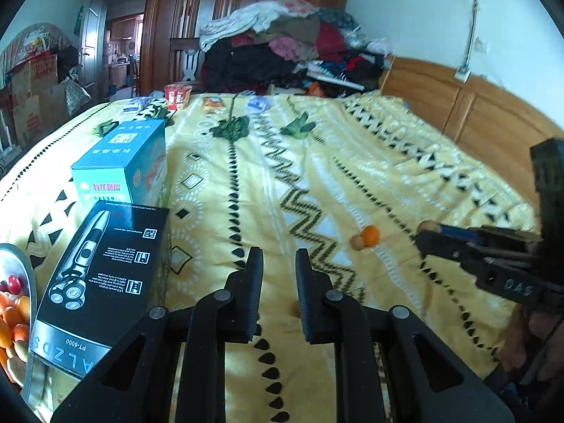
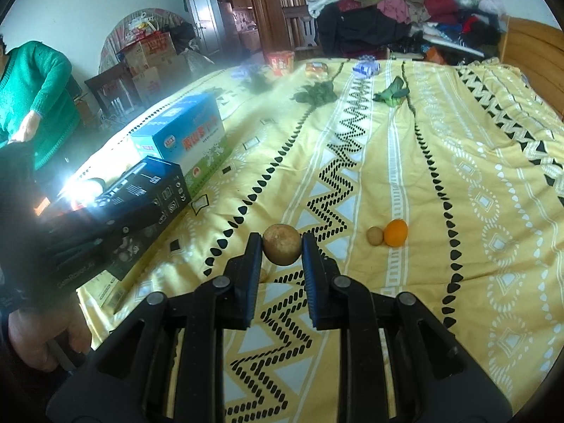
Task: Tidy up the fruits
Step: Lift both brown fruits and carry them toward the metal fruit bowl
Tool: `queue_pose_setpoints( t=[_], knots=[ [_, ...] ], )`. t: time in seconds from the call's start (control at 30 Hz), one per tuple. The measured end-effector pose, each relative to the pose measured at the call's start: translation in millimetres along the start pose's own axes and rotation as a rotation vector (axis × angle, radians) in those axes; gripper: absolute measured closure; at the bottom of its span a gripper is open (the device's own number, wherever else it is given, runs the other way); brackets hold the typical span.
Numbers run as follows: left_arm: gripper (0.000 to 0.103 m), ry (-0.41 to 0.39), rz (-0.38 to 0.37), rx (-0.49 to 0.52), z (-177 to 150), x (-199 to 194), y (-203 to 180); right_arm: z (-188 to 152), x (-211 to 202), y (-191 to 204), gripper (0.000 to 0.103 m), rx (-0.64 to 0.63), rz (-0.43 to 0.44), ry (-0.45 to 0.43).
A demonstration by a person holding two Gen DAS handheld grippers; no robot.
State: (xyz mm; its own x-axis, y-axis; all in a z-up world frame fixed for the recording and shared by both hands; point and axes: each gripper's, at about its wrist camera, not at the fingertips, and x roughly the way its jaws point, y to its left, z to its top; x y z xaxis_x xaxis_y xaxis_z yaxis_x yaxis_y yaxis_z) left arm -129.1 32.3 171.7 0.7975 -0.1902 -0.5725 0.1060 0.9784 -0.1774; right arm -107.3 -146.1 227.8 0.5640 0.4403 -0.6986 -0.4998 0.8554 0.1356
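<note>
My right gripper (image 2: 281, 237) is shut on a round tan fruit (image 2: 282, 245) and holds it above the yellow bedspread (image 2: 352, 123). In the left wrist view that gripper (image 1: 424, 234) comes in from the right with the tan fruit (image 1: 428, 227) at its tip. An orange (image 2: 395, 232) and a small tan fruit (image 2: 374, 236) lie touching on the bed, to the right of the held fruit. My left gripper (image 1: 278, 257) hangs over the bed with its jaws drawn in and nothing visible between the tips. A metal bowl (image 1: 31, 282) of orange and red fruits sits at the far left.
A black shaver box (image 1: 105, 282) stands beside the bowl, with a blue box (image 1: 123, 165) behind it. Green leafy bunches (image 1: 231, 128) and a red cup (image 1: 178, 96) lie farther up the bed, before a clothes pile (image 1: 282, 46). A person in a green sweater (image 2: 31, 95) stands at the left.
</note>
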Motion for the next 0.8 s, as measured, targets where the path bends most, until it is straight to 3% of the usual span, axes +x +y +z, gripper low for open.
queue_pose_setpoints(
  t=[0.17, 0.27, 0.47, 0.57, 0.8],
  knots=[
    [0.085, -0.054, -0.017, -0.011, 5, -30, 9, 5, -13, 11, 0.08, -0.046, -0.008, -0.037],
    [0.085, -0.014, -0.048, -0.002, 5, -27, 11, 8, -14, 14, 0.08, -0.055, 0.004, -0.045],
    [0.085, 0.159, -0.164, 0.004, -20, 48, -13, 0, -24, -1, 0.08, 0.0, 0.01, -0.04],
    [0.085, 0.229, -0.154, 0.016, -33, 92, -18, -12, -25, -10, 0.08, 0.017, -0.004, -0.021],
    [0.085, 0.291, -0.162, 0.016, -53, 137, -14, -17, 5, -33, 0.08, 0.042, 0.007, 0.031]
  ],
)
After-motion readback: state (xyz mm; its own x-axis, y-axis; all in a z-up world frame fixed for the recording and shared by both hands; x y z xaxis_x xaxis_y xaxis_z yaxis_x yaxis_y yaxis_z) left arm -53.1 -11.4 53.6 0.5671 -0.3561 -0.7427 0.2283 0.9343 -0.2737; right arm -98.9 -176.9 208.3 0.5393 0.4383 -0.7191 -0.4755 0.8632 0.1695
